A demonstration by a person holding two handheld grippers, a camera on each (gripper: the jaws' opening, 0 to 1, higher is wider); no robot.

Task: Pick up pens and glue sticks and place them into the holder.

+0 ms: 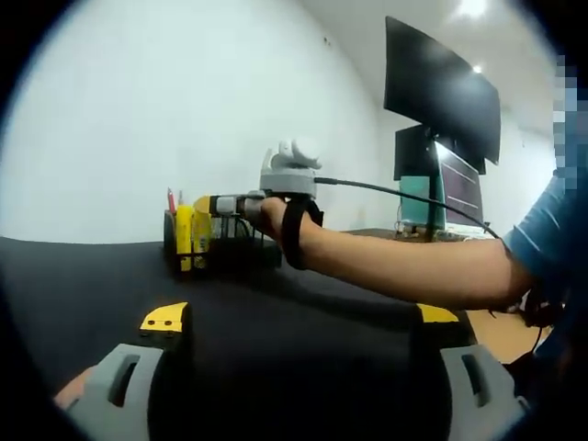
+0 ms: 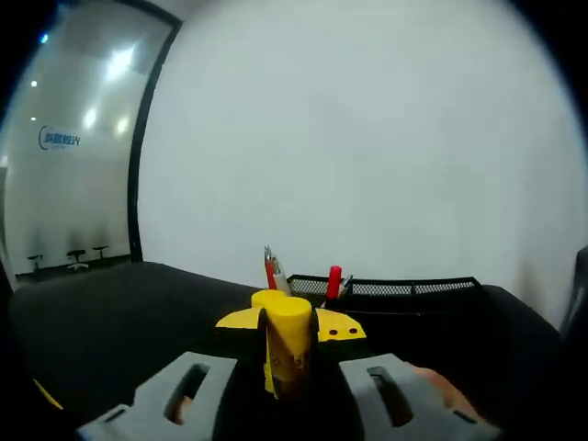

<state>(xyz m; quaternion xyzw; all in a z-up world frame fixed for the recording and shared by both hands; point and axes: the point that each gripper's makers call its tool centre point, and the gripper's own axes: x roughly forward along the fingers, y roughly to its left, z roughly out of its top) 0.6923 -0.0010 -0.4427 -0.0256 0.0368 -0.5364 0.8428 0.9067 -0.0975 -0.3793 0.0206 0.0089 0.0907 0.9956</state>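
Note:
My right gripper (image 2: pixel 290 323) is shut on a yellow glue stick (image 2: pixel 289 354) that stands upright between its jaws. Just beyond it lies the black mesh holder (image 2: pixel 404 288), with red pens (image 2: pixel 333 278) sticking up from it. In the left gripper view the right gripper (image 1: pixel 206 204), held by a person's hand, hovers over the left end of the holder (image 1: pixel 237 250). The glue stick (image 1: pixel 199 237) hangs below it, beside another yellow stick (image 1: pixel 184 237) and a red pen (image 1: pixel 171 200). My left gripper (image 1: pixel 301 317) is open, low over the black table, with nothing between its jaws.
The black table top (image 1: pixel 101 285) stretches from the holder to a white wall. The person's forearm (image 1: pixel 395 265) crosses the left gripper view from the right. Dark monitors (image 1: pixel 441 92) stand at the back right, with a wooden surface (image 1: pixel 501 335) below them.

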